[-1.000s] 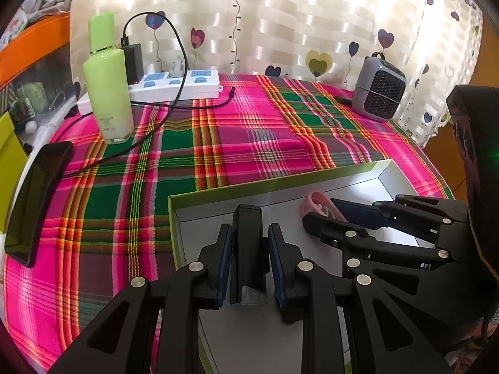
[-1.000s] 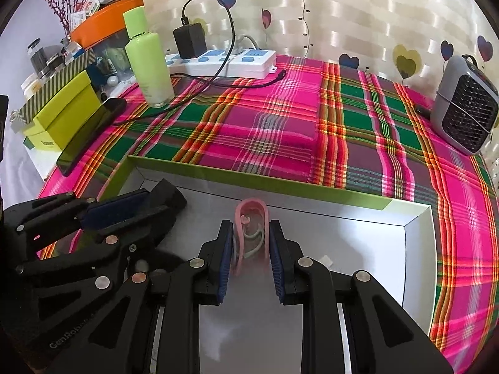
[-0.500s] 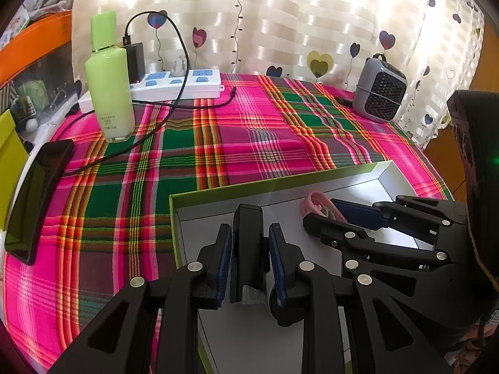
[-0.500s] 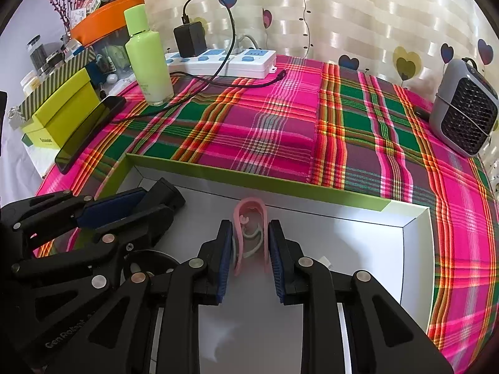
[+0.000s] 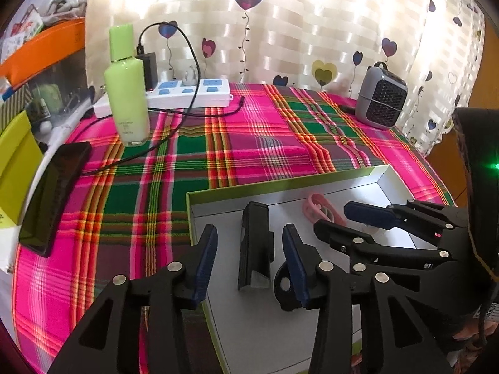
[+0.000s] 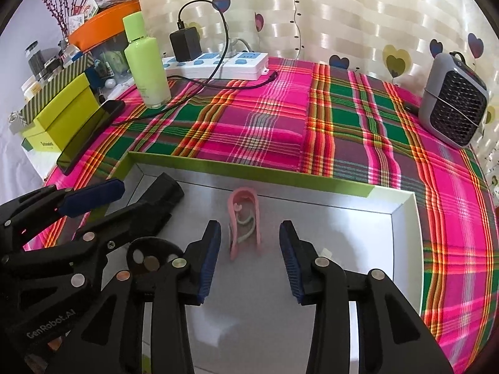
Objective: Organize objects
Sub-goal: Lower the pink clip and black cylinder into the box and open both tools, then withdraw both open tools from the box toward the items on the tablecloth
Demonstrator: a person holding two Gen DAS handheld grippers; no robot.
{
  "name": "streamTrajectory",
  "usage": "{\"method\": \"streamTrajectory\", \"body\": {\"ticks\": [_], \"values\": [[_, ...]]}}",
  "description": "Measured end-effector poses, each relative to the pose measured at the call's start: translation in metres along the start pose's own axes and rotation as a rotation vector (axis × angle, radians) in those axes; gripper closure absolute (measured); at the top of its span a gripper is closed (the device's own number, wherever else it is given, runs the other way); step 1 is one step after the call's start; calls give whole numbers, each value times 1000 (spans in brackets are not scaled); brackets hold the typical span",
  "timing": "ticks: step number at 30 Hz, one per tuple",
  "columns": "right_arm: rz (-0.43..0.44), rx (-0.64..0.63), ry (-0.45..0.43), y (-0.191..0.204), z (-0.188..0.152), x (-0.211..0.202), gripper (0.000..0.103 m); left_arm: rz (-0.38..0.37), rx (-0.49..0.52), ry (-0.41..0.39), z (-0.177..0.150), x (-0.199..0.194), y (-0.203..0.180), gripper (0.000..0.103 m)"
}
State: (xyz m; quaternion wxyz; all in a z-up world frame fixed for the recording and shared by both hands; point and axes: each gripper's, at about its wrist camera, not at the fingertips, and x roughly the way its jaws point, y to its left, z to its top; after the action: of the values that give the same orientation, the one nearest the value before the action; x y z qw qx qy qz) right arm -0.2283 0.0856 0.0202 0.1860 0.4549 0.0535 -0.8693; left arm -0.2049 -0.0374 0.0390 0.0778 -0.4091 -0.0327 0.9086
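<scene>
Black left tool [image 6: 90, 201], "GenRobot.AI" lettering, jaws opening

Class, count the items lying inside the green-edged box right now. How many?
3: a black block at left, a pink clip mid-box, a round black piece near the front. Grippers may hide more.

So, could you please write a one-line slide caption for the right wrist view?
Right gripper opening around a pink clip standing in the green-rimmed tray on a plaid tablecloth.

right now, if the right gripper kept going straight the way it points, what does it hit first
Most likely the pink clip, lying between the opening jaws of the right gripper with no pad touching it. Just past it is the box floor; depth is hard to judge.
</scene>
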Motion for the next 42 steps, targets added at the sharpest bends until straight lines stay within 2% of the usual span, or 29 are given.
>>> {"method": "streamTrajectory", "body": {"ticks": [8, 18, 25, 42], "values": [[9, 8, -42, 4, -6, -21, 62, 40, 5, -42, -8, -23, -8, 60], [-16, 26, -71, 9, -22, -44, 62, 48, -13, -54, -23, -46, -13, 60], [-13, 67, -84, 5, -40, -60, 62, 96, 8, -86, -39, -65, -20, 60], [-5, 67, -134, 15, -72, -94, 62, 81, -39, -83, -67, -89, -14, 60]]}}
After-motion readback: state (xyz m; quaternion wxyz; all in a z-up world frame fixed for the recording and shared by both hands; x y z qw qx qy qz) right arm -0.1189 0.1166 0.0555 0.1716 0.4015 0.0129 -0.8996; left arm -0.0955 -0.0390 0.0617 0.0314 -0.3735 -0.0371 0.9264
